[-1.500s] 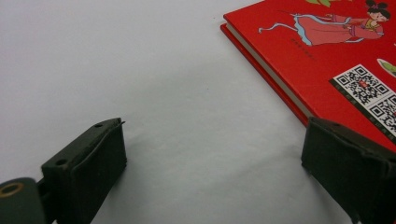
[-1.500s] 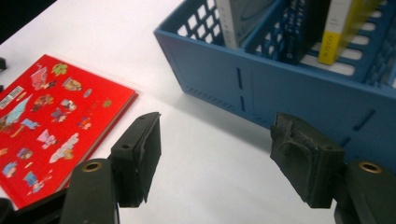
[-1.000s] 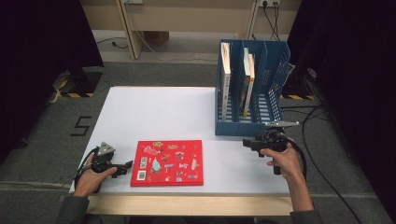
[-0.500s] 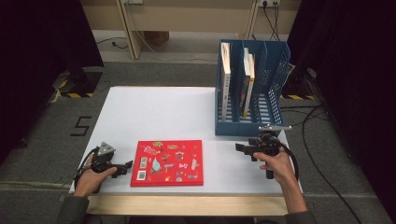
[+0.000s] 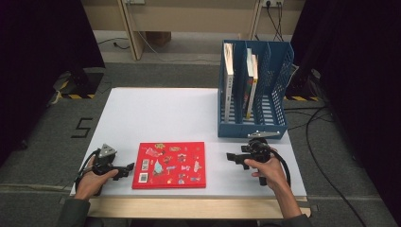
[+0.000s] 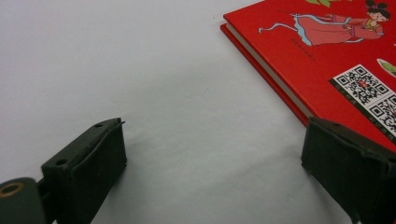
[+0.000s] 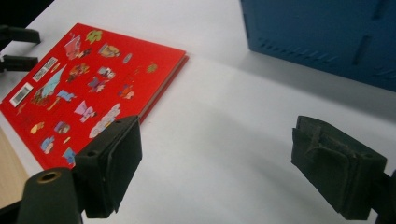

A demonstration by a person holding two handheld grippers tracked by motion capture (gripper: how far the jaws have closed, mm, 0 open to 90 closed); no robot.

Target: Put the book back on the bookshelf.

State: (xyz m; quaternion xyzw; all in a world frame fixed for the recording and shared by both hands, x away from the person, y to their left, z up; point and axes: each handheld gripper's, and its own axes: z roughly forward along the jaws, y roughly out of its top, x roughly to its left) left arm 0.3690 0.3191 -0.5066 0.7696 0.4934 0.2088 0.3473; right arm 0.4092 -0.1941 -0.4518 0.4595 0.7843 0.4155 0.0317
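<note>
With both grippers' jaws spread empty beside the flat red hardcover picture book point(image 5: 169, 164) lying near the white worktop's point(image 5: 156, 113) front edge, a careless nudge could slide it off.

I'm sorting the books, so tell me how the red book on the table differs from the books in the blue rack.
The red book lies flat, cover up, on the white table; the books in the rack stand upright on edge. The red book sits alone between the grippers; the racked ones sit in the blue rack compartments.
</note>
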